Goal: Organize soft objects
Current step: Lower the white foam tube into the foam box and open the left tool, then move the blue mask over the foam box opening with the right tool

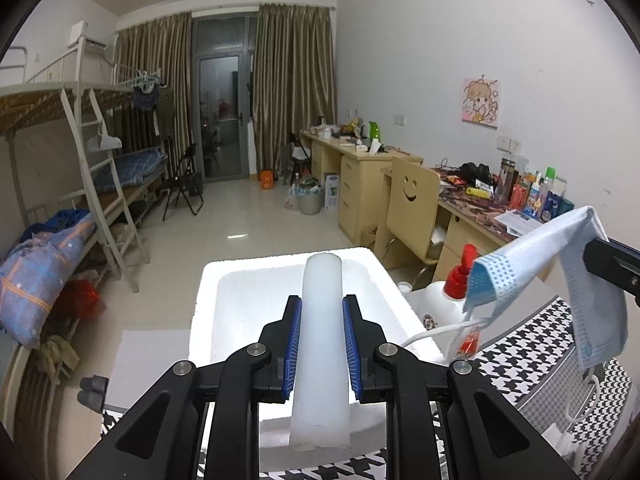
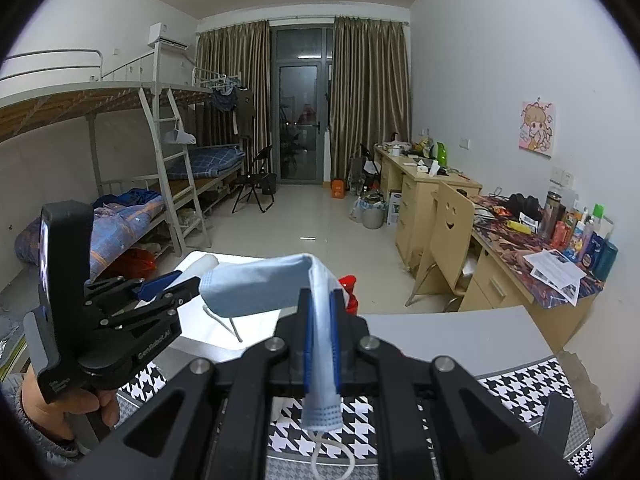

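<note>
Over a foam box [image 1: 208,280], left tool [image 1: 322,312] clamps a foam cylinder [image 1: 322,344], right tool [image 2: 320,312] a half-hidden face mask [image 2: 256,288].

White walls [image 2: 480,60] and a pale tiled floor [image 1: 240,216] that catches the ceiling light. At the far end, brown curtains [image 1: 292,80] flank a dark glass door [image 1: 219,116]. Metal bunk beds [image 1: 80,128] line the left wall – blue bedding on them. Wooden desks [image 1: 360,168] run along the right, cluttered, with a smiley-backed chair [image 1: 412,196] and a cartoon poster [image 1: 481,102] above.
</note>
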Tool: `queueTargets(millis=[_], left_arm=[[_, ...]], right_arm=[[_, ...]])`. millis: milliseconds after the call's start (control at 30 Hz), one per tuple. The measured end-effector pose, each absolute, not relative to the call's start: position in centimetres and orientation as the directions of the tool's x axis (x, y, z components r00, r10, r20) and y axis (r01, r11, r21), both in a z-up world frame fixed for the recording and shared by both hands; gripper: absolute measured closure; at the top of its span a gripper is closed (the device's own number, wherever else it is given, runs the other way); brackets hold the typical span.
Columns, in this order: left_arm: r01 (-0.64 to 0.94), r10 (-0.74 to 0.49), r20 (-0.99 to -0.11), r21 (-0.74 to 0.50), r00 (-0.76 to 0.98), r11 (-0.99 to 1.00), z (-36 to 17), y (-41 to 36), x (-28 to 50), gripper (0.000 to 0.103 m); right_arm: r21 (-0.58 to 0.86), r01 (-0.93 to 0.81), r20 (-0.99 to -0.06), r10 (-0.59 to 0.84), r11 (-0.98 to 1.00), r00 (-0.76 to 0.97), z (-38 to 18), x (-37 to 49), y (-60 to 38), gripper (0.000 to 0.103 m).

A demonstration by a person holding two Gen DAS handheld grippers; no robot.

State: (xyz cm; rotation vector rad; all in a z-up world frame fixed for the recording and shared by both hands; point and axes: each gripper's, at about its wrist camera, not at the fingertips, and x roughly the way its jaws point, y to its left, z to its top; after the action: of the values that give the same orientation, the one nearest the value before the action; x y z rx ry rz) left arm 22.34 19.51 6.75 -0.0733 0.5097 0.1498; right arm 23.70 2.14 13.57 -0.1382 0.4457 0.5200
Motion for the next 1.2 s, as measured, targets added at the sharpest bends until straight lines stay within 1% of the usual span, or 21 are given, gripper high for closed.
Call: queueTargets(millis=[67, 100, 133, 167, 200, 300, 367, 533, 633, 733, 967, 1200], left_arm=[[-0.164, 0.127, -0.508, -0.029, 0.852, 0.986, 6.3, 19.9, 22.9, 0.075], [-0.173, 0.135, -0.519, -0.024, 0.844, 0.985, 6.1, 20.1, 23.1, 0.069], [-0.178, 0.14, -0.523, -0.023, 0.84, 0.984, 6.0, 20.2, 23.2, 0.052], [-0.181, 0.14, -0.522, -0.03, 0.841, 0.983, 6.0, 20.3, 23.2, 0.037], [-0.184, 0.138, -0.518, -0.038, 0.844, 0.982, 6.0, 20.5, 22.9, 0.033], [-0.199, 0.156, -0.508, -0.031, 0.847, 0.98, 6.3, 20.6, 22.3, 0.029], [-0.21, 0.168, -0.495, -0.03, 0.853, 0.977, 6.7, 20.8, 21.7, 0.02], [-0.252, 0.211, -0.453, -0.031, 0.866, 0.967, 7.7, 21.5, 19.6, 0.01], [-0.267, 0.227, -0.436, -0.032, 0.871, 0.963, 8.2, 22.0, 18.4, 0.009], [-0.289, 0.253, -0.416, -0.025, 0.874, 0.957, 8.6, 22.3, 17.3, 0.004], [-0.32, 0.288, -0.397, -0.016, 0.872, 0.947, 9.1, 23.1, 15.9, 0.003], [-0.354, 0.321, -0.401, -0.008, 0.858, 0.935, 9.1, 24.0, 14.5, 0.003]], right_arm=[[-0.014, -0.505, -0.451, 0.446, 0.863, 0.773, 13.4, 23.9, 2.2, 0.092], [-0.012, -0.504, -0.456, 0.445, 0.863, 0.771, 13.4, 24.1, 2.3, 0.092], [-0.009, -0.503, -0.459, 0.444, 0.864, 0.77, 13.4, 24.3, 2.4, 0.092], [-0.006, -0.501, -0.461, 0.442, 0.865, 0.769, 13.4, 24.3, 2.4, 0.092], [-0.005, -0.499, -0.463, 0.441, 0.866, 0.769, 13.4, 24.3, 2.4, 0.092], [0.0, -0.498, -0.465, 0.441, 0.867, 0.768, 13.5, 24.4, 2.6, 0.092], [0.005, -0.501, -0.466, 0.445, 0.865, 0.764, 13.6, 24.3, 2.6, 0.092], [0.022, -0.51, -0.469, 0.459, 0.86, 0.754, 14.0, 24.2, 3.1, 0.092], [0.027, -0.518, -0.468, 0.469, 0.855, 0.749, 14.3, 24.0, 3.5, 0.092], [0.024, -0.529, -0.468, 0.477, 0.848, 0.744, 14.6, 23.9, 4.3, 0.092], [0.023, -0.558, -0.474, 0.5, 0.83, 0.724, 14.9, 24.3, 5.9, 0.092], [0.025, -0.573, -0.491, 0.509, 0.819, 0.707, 14.6, 25.1, 7.4, 0.092]])
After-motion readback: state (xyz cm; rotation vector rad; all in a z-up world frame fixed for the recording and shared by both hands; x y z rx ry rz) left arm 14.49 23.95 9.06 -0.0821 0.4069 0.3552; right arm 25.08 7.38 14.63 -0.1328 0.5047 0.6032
